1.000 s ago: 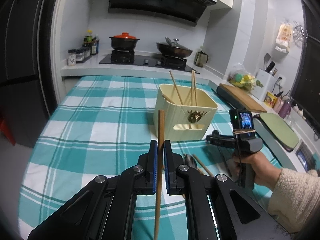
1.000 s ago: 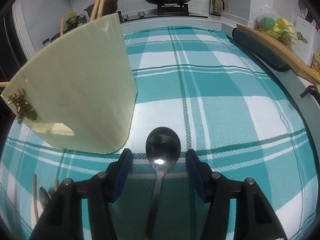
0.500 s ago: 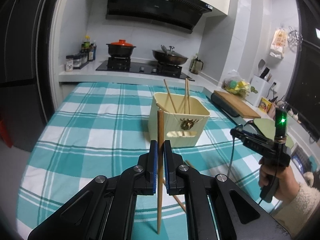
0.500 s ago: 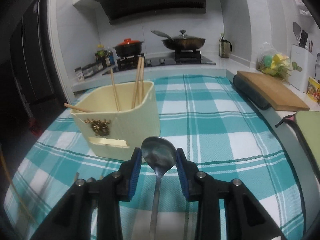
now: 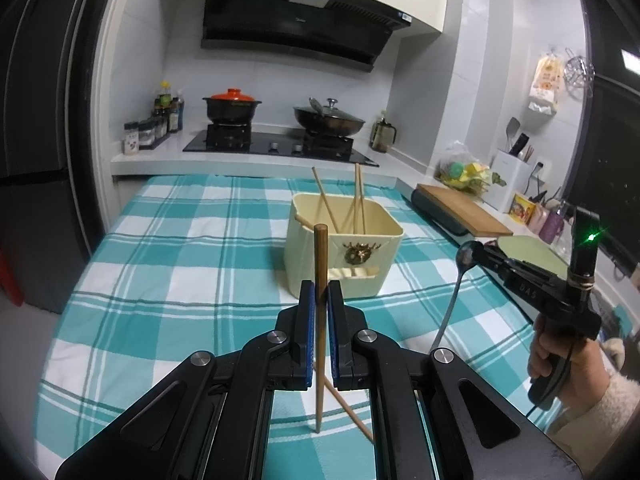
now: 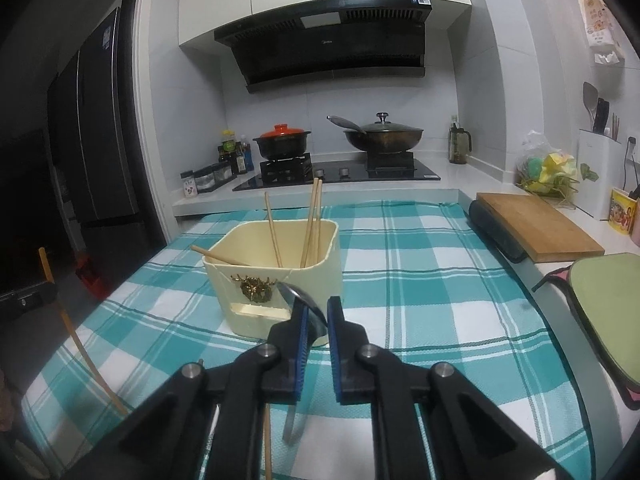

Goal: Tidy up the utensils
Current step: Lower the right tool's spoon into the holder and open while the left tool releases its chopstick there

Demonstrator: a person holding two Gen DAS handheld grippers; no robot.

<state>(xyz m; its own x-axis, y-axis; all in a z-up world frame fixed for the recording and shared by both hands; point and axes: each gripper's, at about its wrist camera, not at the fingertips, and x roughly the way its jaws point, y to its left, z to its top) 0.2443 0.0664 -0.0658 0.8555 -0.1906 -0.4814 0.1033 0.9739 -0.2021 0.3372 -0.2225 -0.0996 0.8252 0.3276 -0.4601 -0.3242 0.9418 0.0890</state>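
Chopstick (image 5: pixel 320 264), dark brown, clamped upright between the blue pads of the left gripper (image 5: pixel 321 292); jaws clenched on it, upper end rising above the fingertips, lower end hanging over the teal-and-white checked tablecloth (image 5: pixel 168 256). Below and just right of it, one paler chopstick (image 5: pixel 352 412) lying slantwise on the cloth. Further back, near the middle of the table, a cream utensil holder (image 5: pixel 352 256) with a small gold ornament on its front wall, several light wooden chopsticks (image 5: pixel 358 200) leaning inside. To the right, held off the cloth, a metal spoon (image 5: pixel 460 276) with bowl uppermost and handle trailing down, gripped near the bowl by the right gripper (image 5: pixel 478 254), itself carried in a hand (image 5: pixel 552 356) with a fluffy pale sleeve; green light glowing on the handle top.

From the right wrist view: far left, the dark chopstick (image 6: pixel 50 276) again, seen upright at the edge. Centre, the same cream holder (image 6: pixel 276 280) just ahead of the right gripper (image 6: pixel 317 312), jaws closing, pressed on the spoon (image 6: pixel 298 300), its bowl edge-on between the pads and the handle showing below. Right of the table, a wooden cutting board (image 6: pixel 536 224) on the counter. Behind, a stove with a red-lidded pot (image 6: pixel 282 142) and a lidded wok (image 6: pixel 382 134).
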